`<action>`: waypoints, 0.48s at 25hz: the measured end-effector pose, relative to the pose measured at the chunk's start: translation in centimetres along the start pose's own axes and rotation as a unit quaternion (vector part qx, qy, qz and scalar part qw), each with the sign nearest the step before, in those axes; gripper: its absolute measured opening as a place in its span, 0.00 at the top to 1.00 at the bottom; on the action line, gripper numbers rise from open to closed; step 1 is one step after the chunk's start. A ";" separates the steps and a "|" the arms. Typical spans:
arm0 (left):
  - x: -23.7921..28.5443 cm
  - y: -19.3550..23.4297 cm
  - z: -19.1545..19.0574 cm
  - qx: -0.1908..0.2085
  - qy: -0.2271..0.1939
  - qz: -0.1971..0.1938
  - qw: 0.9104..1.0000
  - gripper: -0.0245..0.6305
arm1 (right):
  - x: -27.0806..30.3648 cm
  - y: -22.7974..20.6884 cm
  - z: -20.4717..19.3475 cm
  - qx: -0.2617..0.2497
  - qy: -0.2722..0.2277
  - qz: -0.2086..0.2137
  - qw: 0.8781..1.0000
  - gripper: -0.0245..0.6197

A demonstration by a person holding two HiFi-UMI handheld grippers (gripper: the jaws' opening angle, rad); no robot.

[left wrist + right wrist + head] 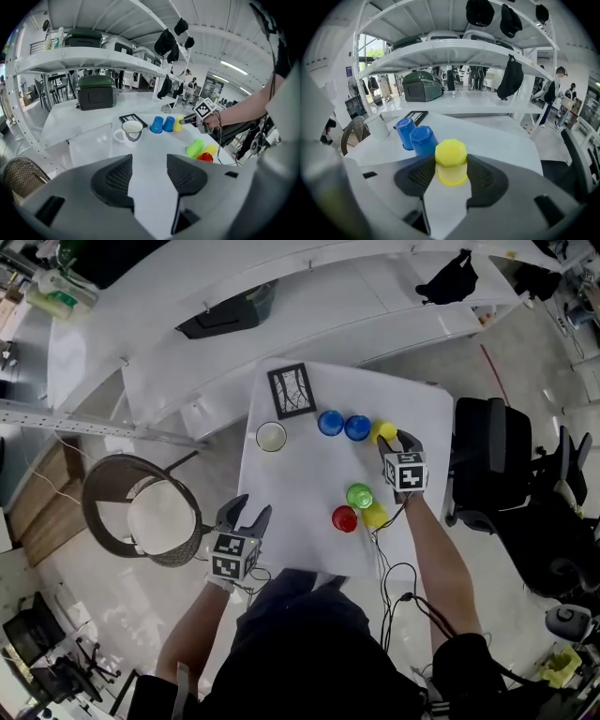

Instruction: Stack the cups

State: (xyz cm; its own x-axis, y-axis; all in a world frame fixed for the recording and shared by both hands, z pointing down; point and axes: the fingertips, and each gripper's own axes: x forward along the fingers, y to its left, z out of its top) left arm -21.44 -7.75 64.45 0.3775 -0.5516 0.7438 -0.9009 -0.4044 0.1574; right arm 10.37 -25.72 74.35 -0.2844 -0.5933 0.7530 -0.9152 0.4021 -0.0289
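Nearest to you, your left gripper [253, 509] hangs over the near edge of the table [300, 540], well apart from the far yellow cup [451, 161] and to its left. Its jaws are spread, with only bare tabletop between them.

Closer to that far yellow cup, but on your side of it, three cups sit upside down in a cluster: the red cup [345, 518], the near yellow cup [376, 515] and the green cup [359, 495].

The far yellow cup itself stands upside down on the table, so its long axis is upright. Your right gripper [399, 441] slopes down at it from your side, and the cup is already between the jaws, one jaw at each side of its wall. The jaws are parted and close to the wall, and I see no squeeze yet. Your right hand is plainly the nearer one, so I judge this to be its pick. The cup lies straight ahead along the jaws, so you need no sideways shift: close, then lift up along the cup's axis.

Just left of the far yellow cup stands the first blue cup [357, 427], and the second blue cup [330, 422] is beyond that. Watch the jaw on that side, as it could nudge the first one. Farther left is the white mug [271, 437], and beyond the mug lies the framed card [291, 390].
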 end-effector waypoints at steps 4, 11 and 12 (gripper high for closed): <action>-0.2 -0.1 0.1 0.000 -0.004 -0.001 1.000 0.61 | 0.1 0.4 0.0 -0.005 0.005 0.007 1.000 0.60; -0.6 -1.2 0.2 0.011 -0.014 -0.002 1.000 0.61 | -4.6 1.7 0.0 -0.003 -0.028 0.019 0.999 0.55; -0.7 -1.8 0.4 0.013 -0.019 -0.004 1.000 0.61 | -5.8 1.9 -0.3 -0.003 -0.035 0.020 0.999 0.56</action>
State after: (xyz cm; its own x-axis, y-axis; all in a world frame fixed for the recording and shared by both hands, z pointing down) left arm -20.01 -6.96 63.42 0.3931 -0.5748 0.7177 -0.8922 -0.4273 0.1464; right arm 10.34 -21.35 70.10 -0.3391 -0.6237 0.7043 -0.9012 0.4301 -0.0530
